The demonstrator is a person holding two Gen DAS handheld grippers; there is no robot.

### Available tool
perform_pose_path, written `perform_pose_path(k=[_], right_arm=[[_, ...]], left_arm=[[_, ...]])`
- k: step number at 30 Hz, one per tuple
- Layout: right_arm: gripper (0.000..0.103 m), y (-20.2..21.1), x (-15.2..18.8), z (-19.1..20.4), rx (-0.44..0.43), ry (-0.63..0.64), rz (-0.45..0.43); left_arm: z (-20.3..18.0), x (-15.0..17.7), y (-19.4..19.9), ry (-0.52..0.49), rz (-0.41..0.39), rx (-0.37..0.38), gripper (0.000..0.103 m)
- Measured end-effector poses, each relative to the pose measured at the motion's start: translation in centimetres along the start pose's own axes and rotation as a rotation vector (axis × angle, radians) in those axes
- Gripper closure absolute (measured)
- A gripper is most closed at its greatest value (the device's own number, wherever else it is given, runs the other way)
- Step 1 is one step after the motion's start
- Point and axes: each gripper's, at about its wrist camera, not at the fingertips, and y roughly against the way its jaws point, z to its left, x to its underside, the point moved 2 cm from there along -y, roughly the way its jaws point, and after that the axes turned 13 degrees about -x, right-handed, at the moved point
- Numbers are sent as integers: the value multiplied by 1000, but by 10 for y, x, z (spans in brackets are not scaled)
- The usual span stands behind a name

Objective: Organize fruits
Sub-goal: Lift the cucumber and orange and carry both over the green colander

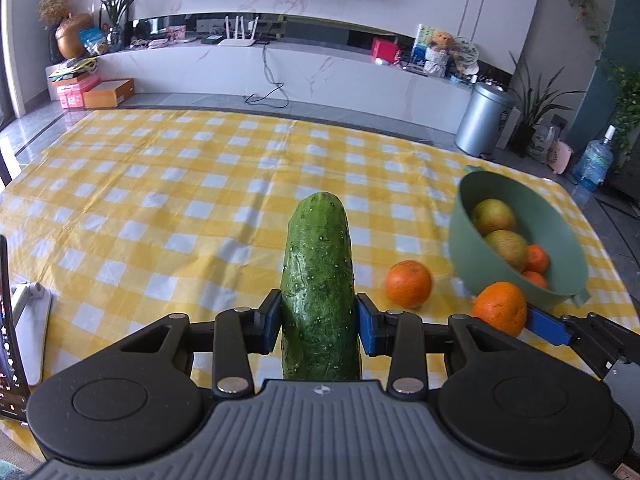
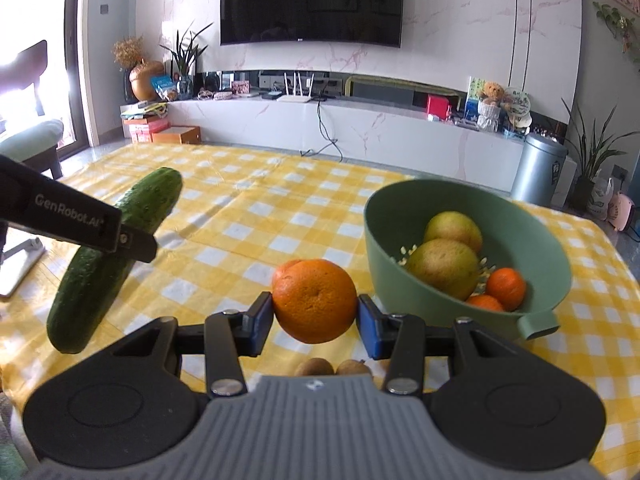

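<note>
My left gripper is shut on a green cucumber and holds it above the yellow checked tablecloth; the cucumber also shows in the right wrist view. My right gripper is shut on an orange, held left of a green bowl. That bowl holds two yellow-green fruits and small oranges. Another orange lies on the cloth left of the bowl. The held orange shows in the left wrist view.
Two kiwis lie on the cloth below my right gripper. A phone on a white stand is at the left table edge. A TV cabinet, a metal bin and plants stand beyond the table.
</note>
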Motion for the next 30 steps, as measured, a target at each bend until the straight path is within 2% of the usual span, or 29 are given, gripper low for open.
perform_pose_path(k=[14, 25, 30], right_arm=[[61, 43, -19, -27, 47, 40, -38], [61, 52, -38, -72, 116, 71, -29], [61, 47, -47, -92, 131, 86, -2]], left_arm=[[-70, -24, 27, -96, -58, 124, 60], [-134, -52, 18, -194, -79, 209, 60], [-157, -65, 4, -217, -58, 238, 60]])
